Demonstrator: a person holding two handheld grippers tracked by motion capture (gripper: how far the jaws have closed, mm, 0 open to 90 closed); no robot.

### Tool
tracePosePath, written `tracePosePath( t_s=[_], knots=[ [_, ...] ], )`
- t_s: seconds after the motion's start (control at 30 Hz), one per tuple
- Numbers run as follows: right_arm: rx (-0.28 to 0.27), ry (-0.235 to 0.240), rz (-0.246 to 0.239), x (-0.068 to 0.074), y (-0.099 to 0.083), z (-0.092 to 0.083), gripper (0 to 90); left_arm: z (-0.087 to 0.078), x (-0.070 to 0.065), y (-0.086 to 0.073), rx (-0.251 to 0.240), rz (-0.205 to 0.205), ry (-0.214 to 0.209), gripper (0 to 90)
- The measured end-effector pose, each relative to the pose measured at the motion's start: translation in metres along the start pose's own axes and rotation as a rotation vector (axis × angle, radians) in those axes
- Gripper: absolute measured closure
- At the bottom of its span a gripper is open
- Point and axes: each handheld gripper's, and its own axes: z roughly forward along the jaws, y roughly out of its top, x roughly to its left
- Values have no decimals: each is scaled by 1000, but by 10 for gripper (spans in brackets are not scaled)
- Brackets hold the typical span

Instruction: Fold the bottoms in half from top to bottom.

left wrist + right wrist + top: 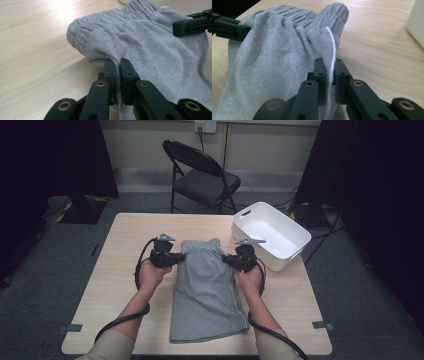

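Grey shorts [207, 290] with an elastic waistband and a white side stripe lie lengthwise on the wooden table [120, 265], waistband at the far end. My left gripper [176, 258] is shut on the left edge of the shorts [155, 57] just below the waistband. My right gripper [227, 260] is shut on the right edge, pinching the white stripe [332, 65] and grey cloth [274, 62]. The cloth between the two grippers is lifted off the table. In the left gripper view the other gripper's black jaws show at the upper right; in the right gripper view they show at the upper left.
A white plastic bin [270, 235] stands at the table's far right corner, close to my right hand. A black folding chair [202, 177] stands beyond the table. Bare tabletop [290, 305] lies left and right of the shorts.
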Motion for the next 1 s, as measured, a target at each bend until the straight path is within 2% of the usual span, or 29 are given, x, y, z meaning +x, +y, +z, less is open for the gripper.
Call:
tracePosePath(
  t_s=[0.23, 0.33, 0.43, 0.57, 0.6, 0.63, 0.7, 0.73, 0.77, 0.97, 1.0],
  knots=[
    [-14, 26, -42, 13, -15, -18, 830, -14, -11, -19, -3, 14, -26, 858],
    [-12, 32, -75, 19, -23, -25, 829, -18, -18, -29, 7, 27, -39, 858],
    [-11, 47, -76, 23, -36, -31, 828, -20, -25, -39, 23, 35, -50, 859],
    [1, 56, -74, 29, -52, -37, 825, -18, -38, -55, 84, 74, -56, 858],
    [1, 56, -74, 29, -52, -37, 825, -18, -38, -55, 84, 74, -56, 858],
    [29, 42, -117, 33, -59, -39, 824, -17, -43, -64, 111, 97, -52, 859],
    [49, 44, -118, 36, -67, -41, 824, -16, -46, -72, 127, 106, -58, 858],
    [61, 41, -123, 37, -72, -41, 824, -16, -47, -76, 131, 115, -54, 858],
    [70, 42, -126, 38, -76, -41, 824, -15, -49, -79, 128, 100, -58, 858],
    [77, 25, -156, 45, -90, -41, 826, -15, -57, -86, 130, 161, -7, 858],
    [77, 27, -140, 44, -90, -41, 827, -15, -58, -86, 131, 161, 1, 858]
  ],
)
